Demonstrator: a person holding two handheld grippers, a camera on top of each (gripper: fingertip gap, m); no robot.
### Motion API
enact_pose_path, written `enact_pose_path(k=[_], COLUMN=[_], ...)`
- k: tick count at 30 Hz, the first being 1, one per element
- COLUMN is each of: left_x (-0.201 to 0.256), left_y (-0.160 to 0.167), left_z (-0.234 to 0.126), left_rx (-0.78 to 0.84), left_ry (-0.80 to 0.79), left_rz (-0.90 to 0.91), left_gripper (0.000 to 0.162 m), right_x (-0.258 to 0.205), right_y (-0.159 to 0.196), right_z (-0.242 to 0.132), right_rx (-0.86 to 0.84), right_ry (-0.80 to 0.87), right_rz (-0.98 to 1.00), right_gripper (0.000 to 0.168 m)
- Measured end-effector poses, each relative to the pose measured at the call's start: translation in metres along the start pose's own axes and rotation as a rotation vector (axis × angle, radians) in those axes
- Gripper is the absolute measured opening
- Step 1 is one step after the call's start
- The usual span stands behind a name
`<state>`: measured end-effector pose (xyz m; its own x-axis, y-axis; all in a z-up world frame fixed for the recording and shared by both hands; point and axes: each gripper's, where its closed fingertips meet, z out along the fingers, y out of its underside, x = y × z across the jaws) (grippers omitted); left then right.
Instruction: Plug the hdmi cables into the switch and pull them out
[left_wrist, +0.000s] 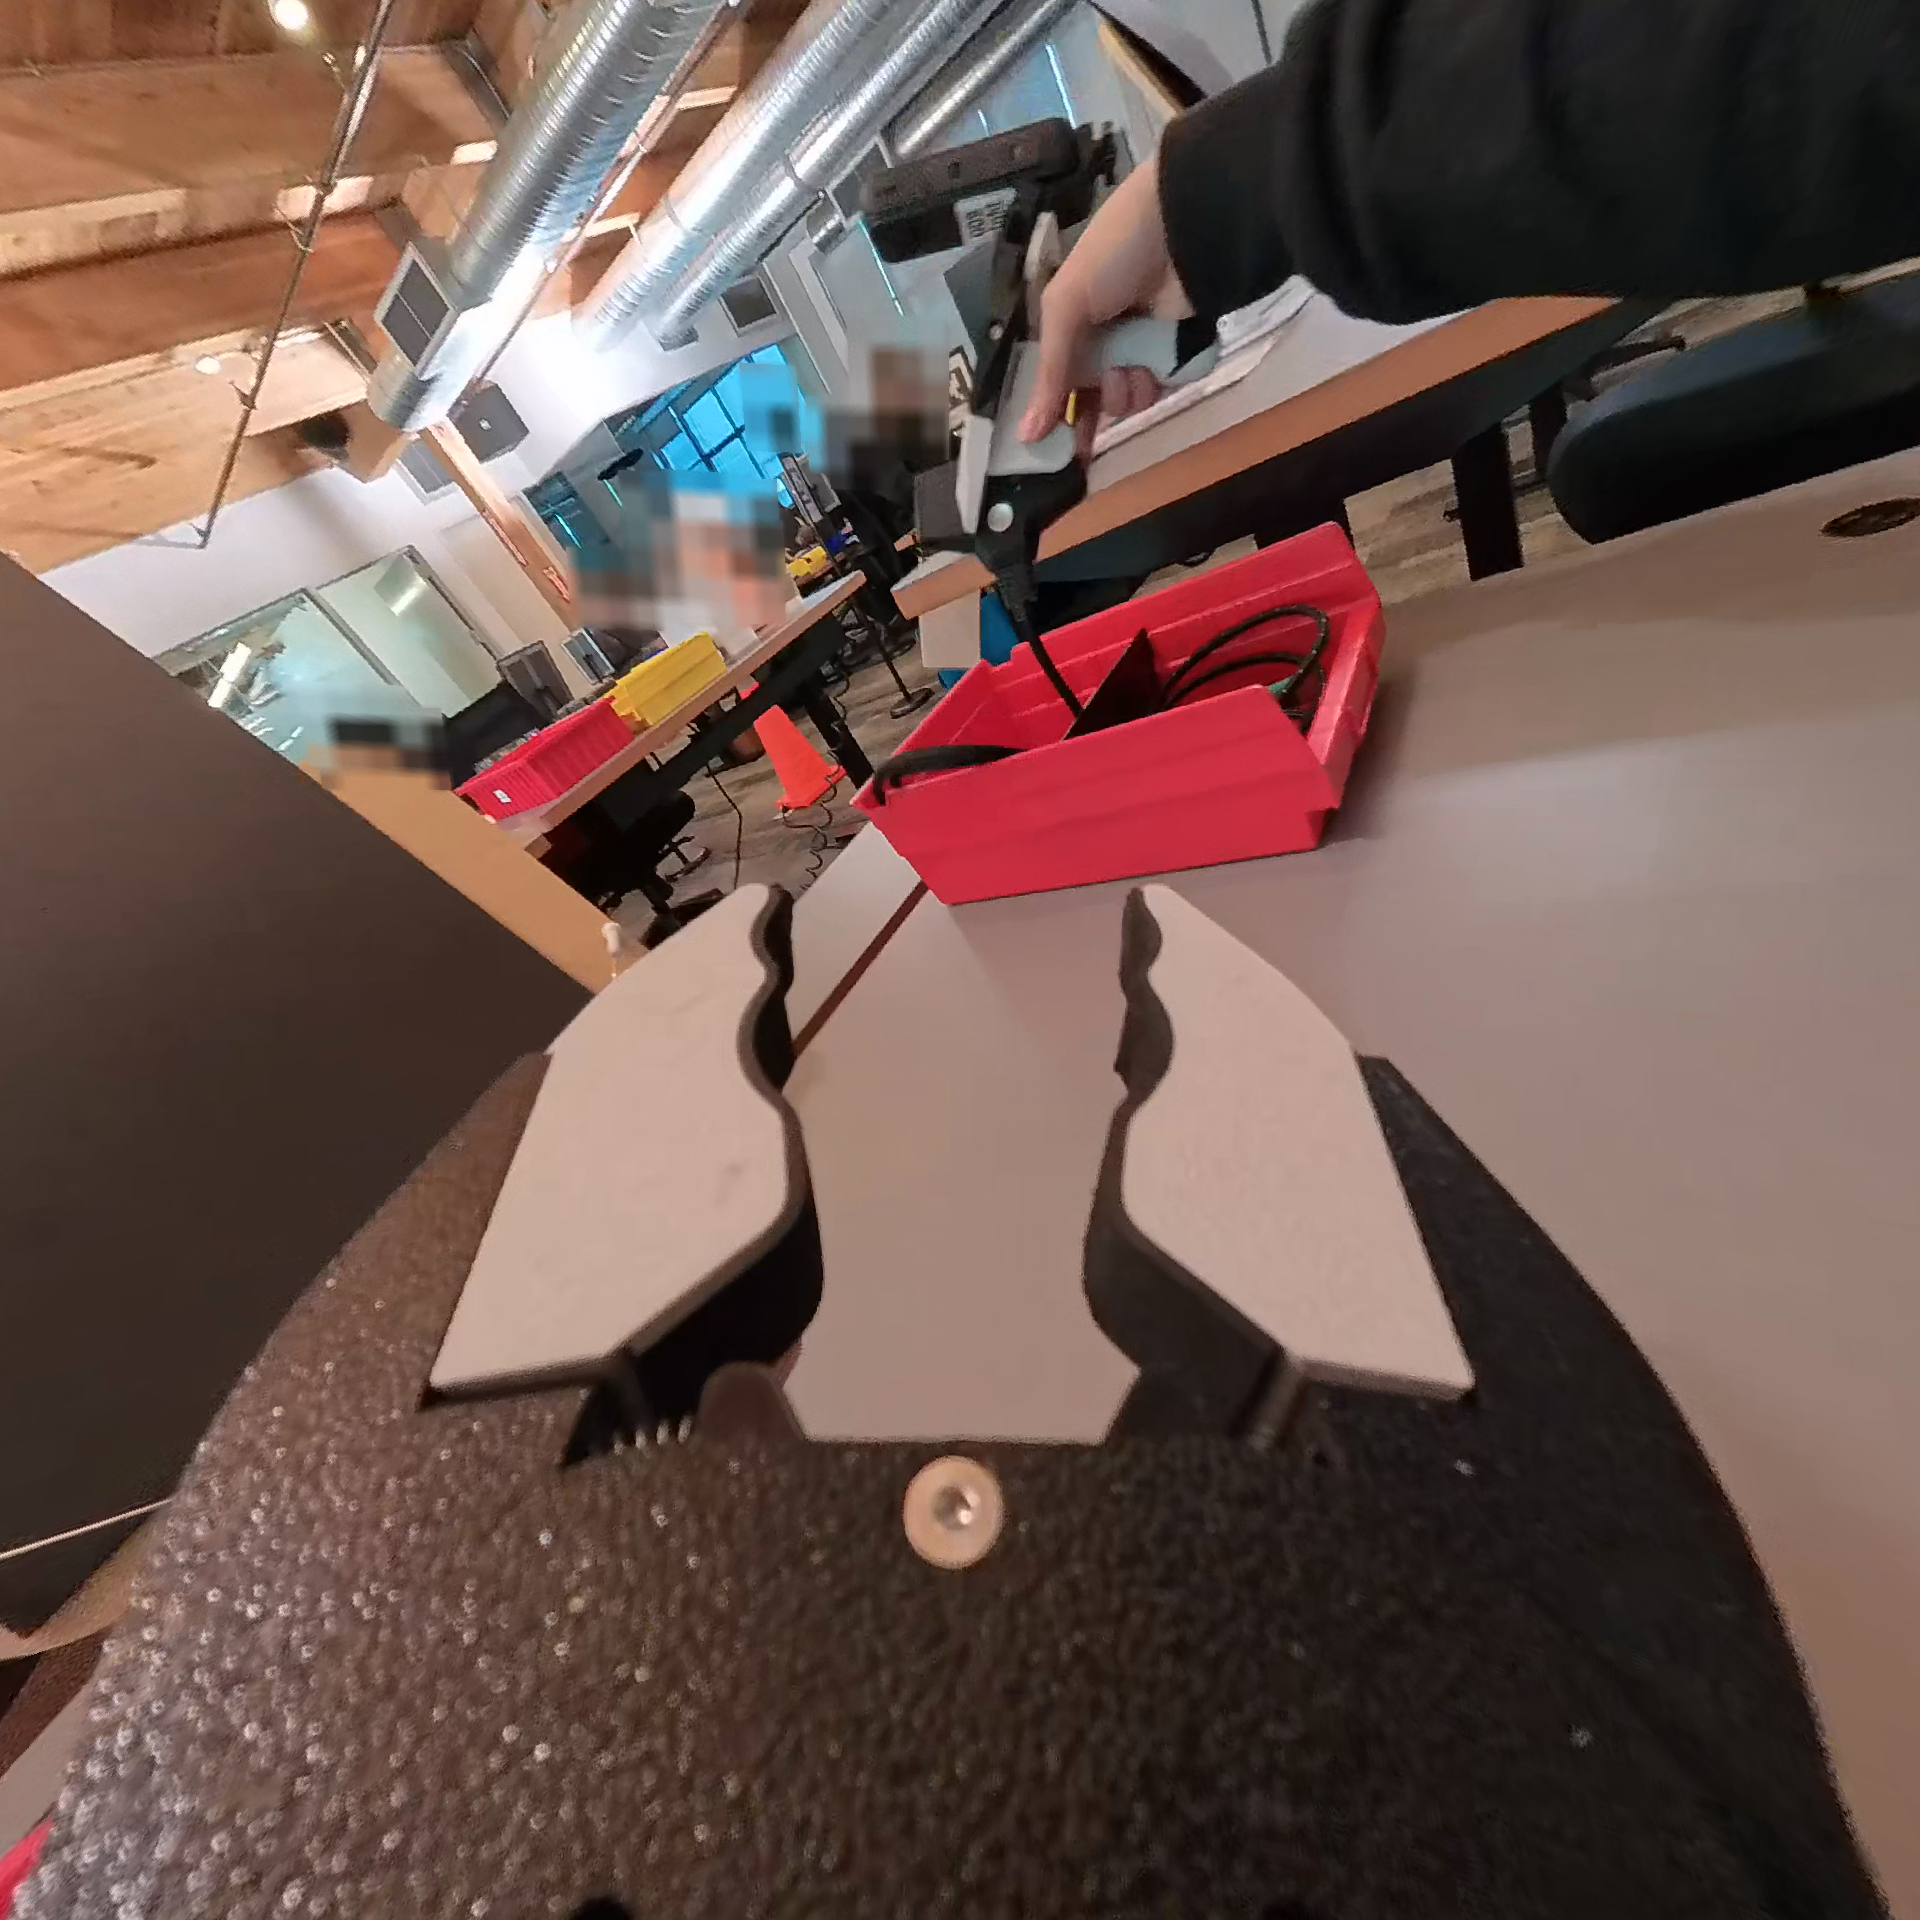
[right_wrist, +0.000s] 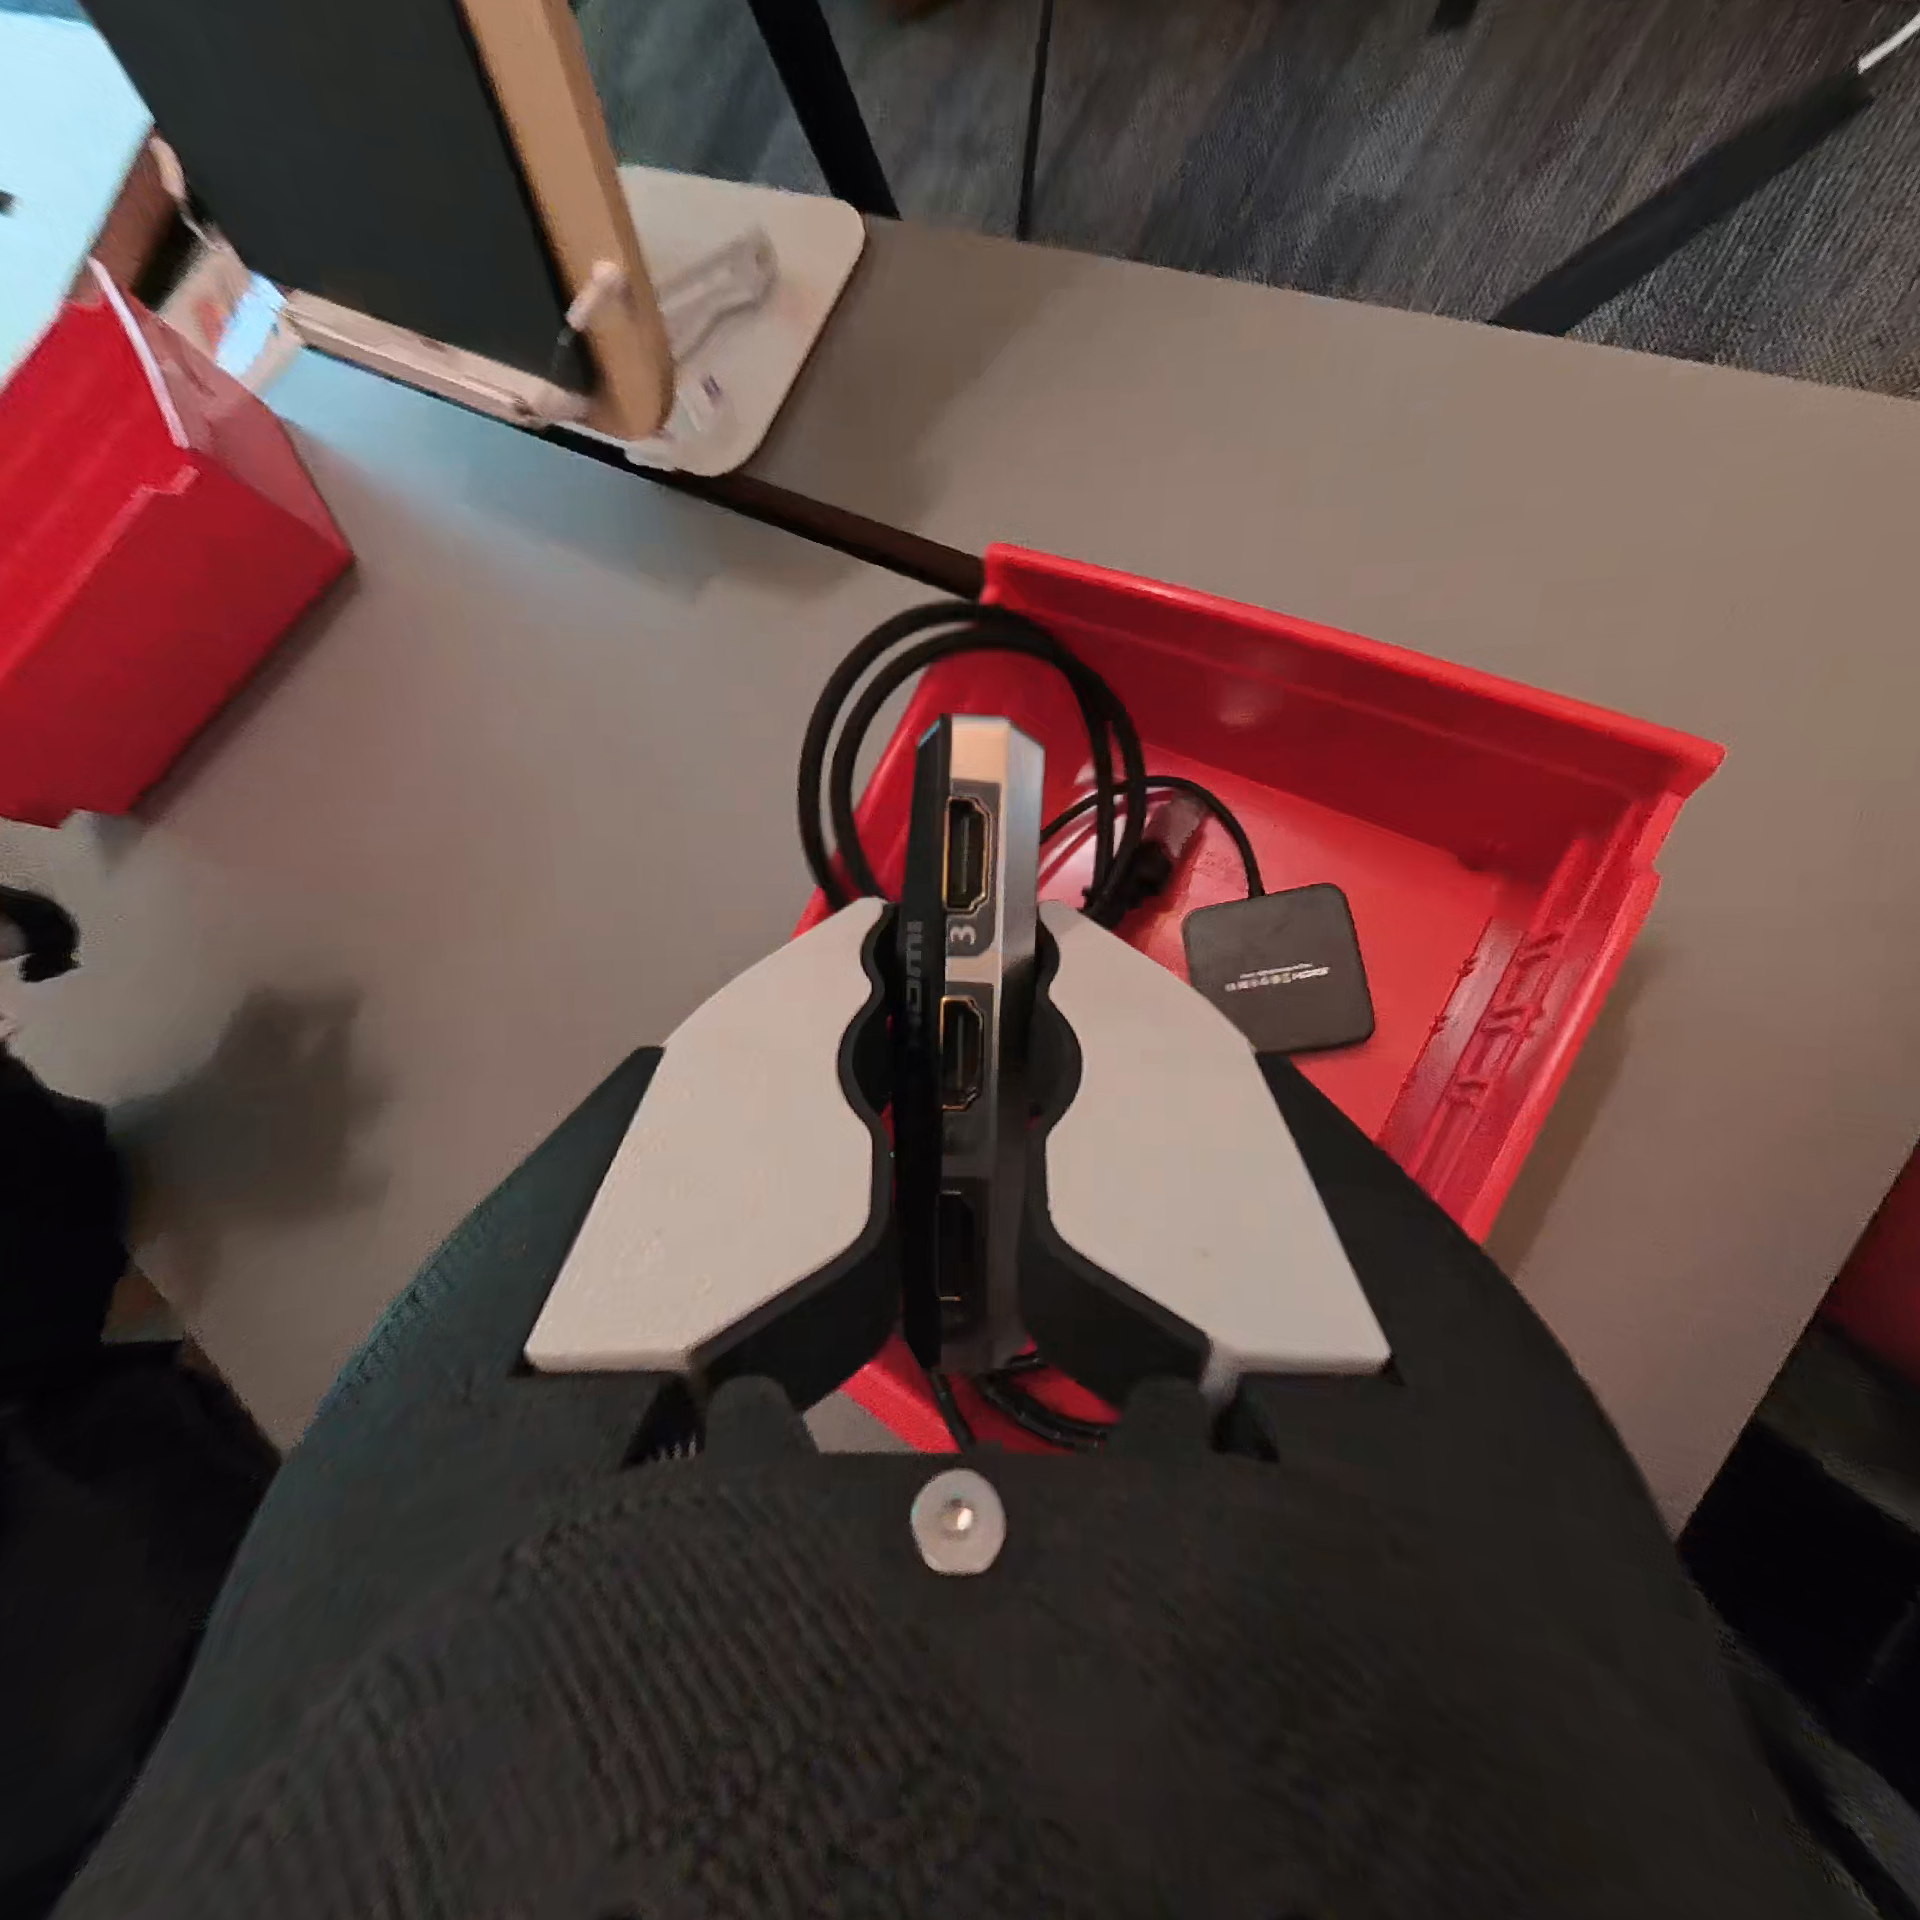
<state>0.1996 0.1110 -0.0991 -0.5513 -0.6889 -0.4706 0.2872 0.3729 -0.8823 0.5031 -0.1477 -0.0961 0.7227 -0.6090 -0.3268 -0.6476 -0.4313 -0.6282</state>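
Observation:
My right gripper (right_wrist: 961, 920) is shut on the HDMI switch (right_wrist: 971, 831), a slim black and silver box held on edge with its row of ports facing the camera. It hangs over the red bin (right_wrist: 1351, 665). Black HDMI cables (right_wrist: 831, 727) lie coiled in the bin beside a small black square box (right_wrist: 1278, 971). My left gripper (left_wrist: 956, 914) is open and empty, low over the grey table (left_wrist: 1558, 935), short of the red bin (left_wrist: 1101, 800). In the left wrist view a hand holds the right gripper (left_wrist: 1013, 499) above the bin, and a black cable (left_wrist: 1049, 665) hangs from it.
A second red bin (right_wrist: 135, 582) stands at the left. A dark panel with a wooden edge (right_wrist: 343, 156) stands on a white base (right_wrist: 748, 312) at the table's far side and fills the left of the left wrist view (left_wrist: 208, 935). The table edge and floor lie beyond.

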Motion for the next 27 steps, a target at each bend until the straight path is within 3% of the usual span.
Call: enact_pose_path(k=[1, 5, 7, 14, 19, 23, 27], left_x=[0.002, 0.004, 0.004, 0.004, 0.006, 0.006, 0.003], left_y=[0.003, 0.012, 0.015, 0.026, 0.03, 0.027, 0.021], left_z=[0.001, 0.003, 0.004, 0.008, 0.01, 0.008, 0.005], left_rx=[-0.01, -0.047, -0.048, -0.04, -0.047, -0.047, -0.027], left_ry=[0.007, 0.021, 0.023, 0.037, 0.047, 0.047, 0.037], left_rz=[0.0, 0.01, 0.002, -0.061, -0.068, -0.06, -0.058], left_gripper=[0.06, 0.06, 0.06, 0.059, 0.059, 0.059, 0.059], right_x=[0.004, 0.019, 0.02, 0.03, 0.045, 0.07, 0.106], right_y=[-0.001, 0.002, -0.006, -0.023, -0.034, -0.021, 0.01], right_z=[0.009, 0.043, 0.053, 0.069, 0.068, 0.058, 0.049], right_rx=[-0.007, -0.027, 0.043, 0.227, 0.366, 0.292, 0.102], right_ry=[0.01, 0.03, -0.013, -0.147, -0.101, 0.054, 0.365], right_rz=[-0.002, 0.015, 0.033, 0.19, 0.2, 0.249, 0.031], right_gripper=[0.022, 0.022, 0.023, 0.038, 0.042, 0.043, 0.084])
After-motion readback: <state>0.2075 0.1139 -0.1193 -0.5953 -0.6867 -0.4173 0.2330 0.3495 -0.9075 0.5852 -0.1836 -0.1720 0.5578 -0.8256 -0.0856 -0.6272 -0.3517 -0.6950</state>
